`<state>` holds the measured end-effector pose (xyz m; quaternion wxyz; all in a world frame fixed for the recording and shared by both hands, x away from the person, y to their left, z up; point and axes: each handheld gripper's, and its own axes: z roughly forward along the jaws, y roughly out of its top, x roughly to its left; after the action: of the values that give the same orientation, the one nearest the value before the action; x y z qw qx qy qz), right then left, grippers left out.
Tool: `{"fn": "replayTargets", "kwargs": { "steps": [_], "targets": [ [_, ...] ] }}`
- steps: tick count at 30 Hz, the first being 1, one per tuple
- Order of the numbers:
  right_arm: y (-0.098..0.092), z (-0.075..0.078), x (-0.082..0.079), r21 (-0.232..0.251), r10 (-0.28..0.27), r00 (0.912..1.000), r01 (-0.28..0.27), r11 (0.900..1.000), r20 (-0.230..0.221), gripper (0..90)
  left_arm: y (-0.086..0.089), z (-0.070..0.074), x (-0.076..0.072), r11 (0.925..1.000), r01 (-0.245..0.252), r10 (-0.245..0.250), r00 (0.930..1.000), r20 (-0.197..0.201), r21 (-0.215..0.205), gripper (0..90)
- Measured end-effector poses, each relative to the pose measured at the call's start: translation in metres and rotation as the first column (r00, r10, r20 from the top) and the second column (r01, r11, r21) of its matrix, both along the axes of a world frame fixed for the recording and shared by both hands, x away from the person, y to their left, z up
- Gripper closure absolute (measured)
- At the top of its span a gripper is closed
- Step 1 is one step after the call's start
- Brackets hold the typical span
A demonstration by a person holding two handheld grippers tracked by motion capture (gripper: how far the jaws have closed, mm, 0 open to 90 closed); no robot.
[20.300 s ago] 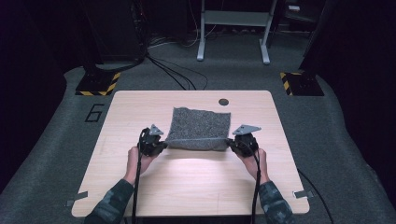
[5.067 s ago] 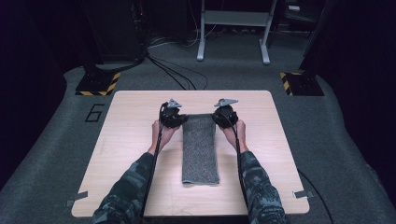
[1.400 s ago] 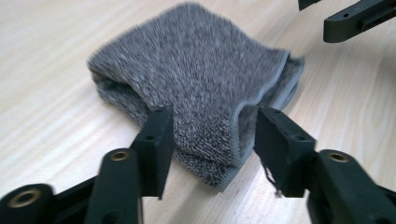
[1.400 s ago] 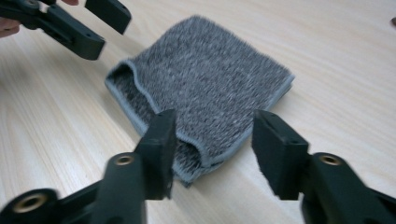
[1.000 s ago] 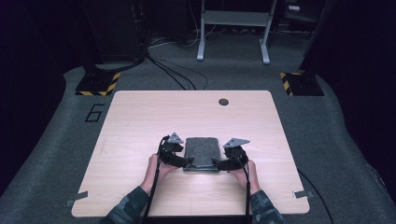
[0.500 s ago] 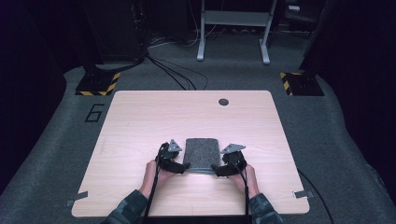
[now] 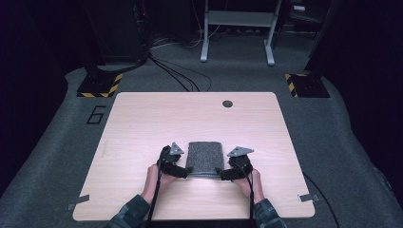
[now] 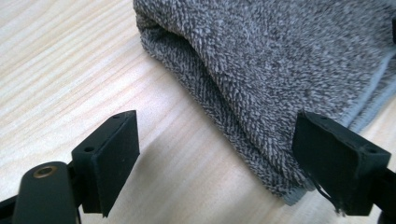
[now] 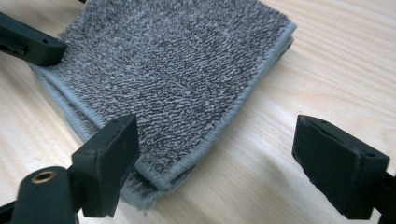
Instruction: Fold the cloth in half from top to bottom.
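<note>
A grey terry towel lies folded into a small thick square on the wooden table. My left gripper sits at its near left corner, my right gripper at its near right corner. In the left gripper view the towel's folded edge runs between the jaws of the left gripper. The pads stand wide and clear of it. In the right gripper view the hemmed corner of the towel lies between the spread jaws of the right gripper, untouched. Both pairs of jaws have just been opening.
A round cable hole sits near the table's far edge. Tape strips mark the near corners. On the carpet beyond stand yellow-and-black striped bases, cables and a white frame's legs.
Both grippers have let go of the towel's near edge and their jaws have spread. The hands drew slightly back toward me; the towel now rests flat.
</note>
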<state>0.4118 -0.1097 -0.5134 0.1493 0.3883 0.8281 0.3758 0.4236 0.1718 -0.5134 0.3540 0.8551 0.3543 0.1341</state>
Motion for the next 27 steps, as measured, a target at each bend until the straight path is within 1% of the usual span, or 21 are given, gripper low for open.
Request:
{"fn": "replayTargets", "kwargs": {
  "steps": [1,2,3,6,7,10,11,12,14,15,16,19,20,21,23,24,25,27],
  "targets": [
    [-0.001,0.001,-0.001,0.006,-0.006,1.0,0.006,1.0,0.002,14.3,0.001,0.002,-0.002,1.0,0.001,-0.001,1.0,0.002,-0.003,14.0],
    [-0.003,0.003,-0.002,0.004,-0.005,0.9999,0.005,1.0,0.012,14.3,0.003,0.004,-0.003,1.0,-0.001,0.001,0.9999,0.016,-0.003,13.6],
    [-0.005,0.004,-0.003,0.01,-0.012,0.9998,0.012,1.0,0.013,14.2,0.006,0.007,-0.005,1.0,0.002,-0.001,0.9998,0.019,-0.004,13.4],
    [-0.012,0.01,-0.007,0.016,-0.026,0.9993,0.026,1.0,0.028,14.3,0.011,0.01,-0.011,0.9999,-0.011,0.012,0.999,0.043,-0.01,12.2],
    [-0.015,0.013,-0.009,0.015,-0.034,0.9988,0.033,0.999,0.034,14.4,0.015,0.012,-0.013,0.9999,-0.009,0.009,0.9992,0.04,-0.007,11.9],
    [-0.027,0.018,-0.014,0.011,-0.057,0.9972,0.057,0.998,0.049,14.6,0.027,0.016,-0.02,0.9991,-0.036,0.037,0.9976,0.058,-0.02,11.9],
    [-0.031,0.019,-0.016,0.016,-0.065,0.9963,0.065,0.998,0.055,14.8,0.031,0.016,-0.022,0.999,-0.041,0.042,0.9974,0.059,-0.018,11.9],
    [-0.034,0.02,-0.017,0.013,-0.073,0.9958,0.072,0.997,0.055,15.0,0.035,0.017,-0.023,0.9988,-0.047,0.048,0.9976,0.051,-0.016,12.1],
    [-0.043,0.022,-0.02,0.006,-0.093,0.9939,0.093,0.996,0.059,15.2,0.045,0.018,-0.025,0.9977,-0.065,0.066,0.9965,0.051,-0.015,12.3],
    [-0.046,0.022,-0.021,0.006,-0.104,0.9926,0.104,0.995,0.063,15.2,0.05,0.017,-0.026,0.9965,-0.081,0.082,0.9953,0.052,-0.021,12.4],
    [-0.05,0.022,-0.022,0.005,-0.112,0.9919,0.112,0.994,0.06,15.2,0.055,0.017,-0.027,0.9963,-0.085,0.085,0.995,0.051,-0.009,12.4],
    [-0.064,0.021,-0.025,0.001,-0.148,0.9868,0.148,0.989,0.065,15.2,0.07,0.014,-0.029,0.9913,-0.131,0.131,0.9898,0.055,-0.016,12.4],
    [-0.068,0.021,-0.026,0.002,-0.163,0.985,0.163,0.987,0.057,15.2,0.075,0.014,-0.03,0.9903,-0.138,0.139,0.9892,0.047,-0.014,12.4],
    [-0.073,0.019,-0.027,0.002,-0.17,0.9834,0.171,0.985,0.062,15.3,0.08,0.012,-0.031,0.9884,-0.151,0.152,0.9872,0.048,-0.014,12.5],
    [-0.082,0.017,-0.029,0.004,-0.196,0.9795,0.196,0.981,0.048,15.4,0.089,0.01,-0.033,0.9859,-0.167,0.167,0.985,0.043,0.001,12.6],
    [-0.087,0.015,-0.03,0.0,-0.205,0.9775,0.205,0.979,0.051,15.5,0.093,0.009,-0.034,0.9838,-0.179,0.179,0.9832,0.034,0.005,12.9],
    [-0.092,0.014,-0.031,-0.001,-0.22,0.9742,0.221,0.975,0.049,15.5,0.098,0.006,-0.035,0.9809,-0.194,0.194,0.9803,0.036,0.003,13.2],
    [-0.101,0.01,-0.033,-0.004,-0.245,0.9685,0.246,0.969,0.042,15.6,0.106,0.002,-0.036,0.9781,-0.207,0.207,0.9781,0.025,0.018,13.5]
  ]
}}
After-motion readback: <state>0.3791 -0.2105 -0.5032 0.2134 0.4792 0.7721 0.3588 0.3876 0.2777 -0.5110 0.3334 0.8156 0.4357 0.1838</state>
